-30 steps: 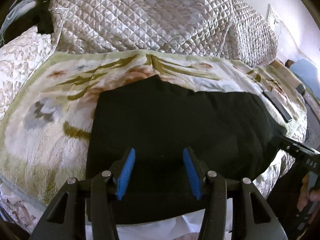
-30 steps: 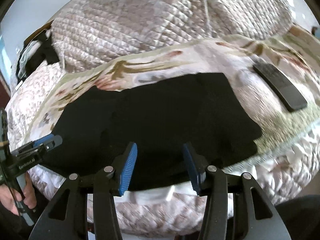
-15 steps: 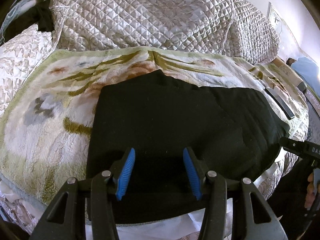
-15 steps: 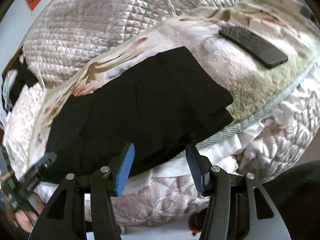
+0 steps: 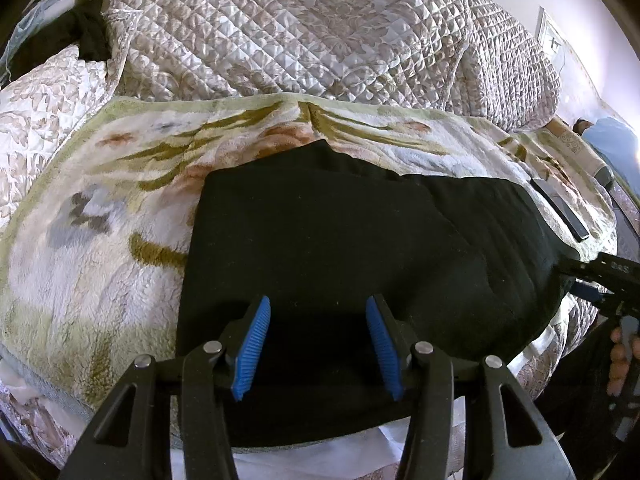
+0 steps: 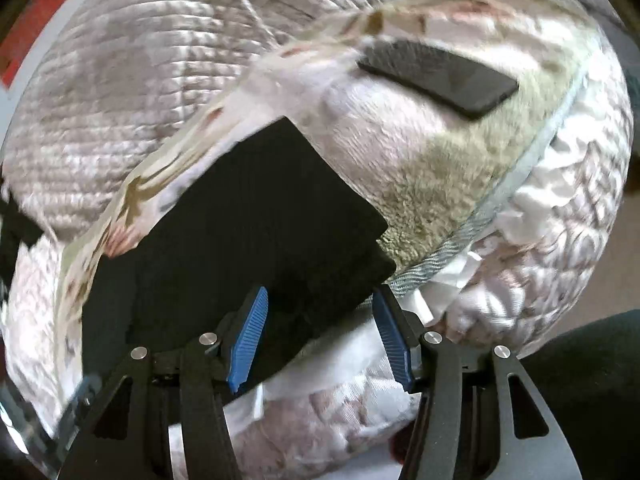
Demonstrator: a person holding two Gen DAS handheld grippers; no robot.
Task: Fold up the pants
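The black pants (image 5: 340, 264) lie folded flat on a floral fleece blanket (image 5: 92, 208) on the bed. My left gripper (image 5: 318, 344) is open and empty, hovering over the near edge of the pants. My right gripper (image 6: 320, 338) is open and empty, its jaws either side of the pants' near right corner (image 6: 256, 232). It also shows in the left wrist view (image 5: 600, 276), at the right end of the pants.
A heaped quilted bedspread (image 5: 288, 32) fills the back of the bed. A dark flat remote (image 6: 440, 74) lies on the blanket right of the pants, also in the left wrist view (image 5: 560, 208). The bed's edge and white sheet (image 6: 344, 364) lie below the grippers.
The right gripper has swung right and tilted, closing in on the pants' near right corner. The left gripper has stayed nearly still over the near edge.
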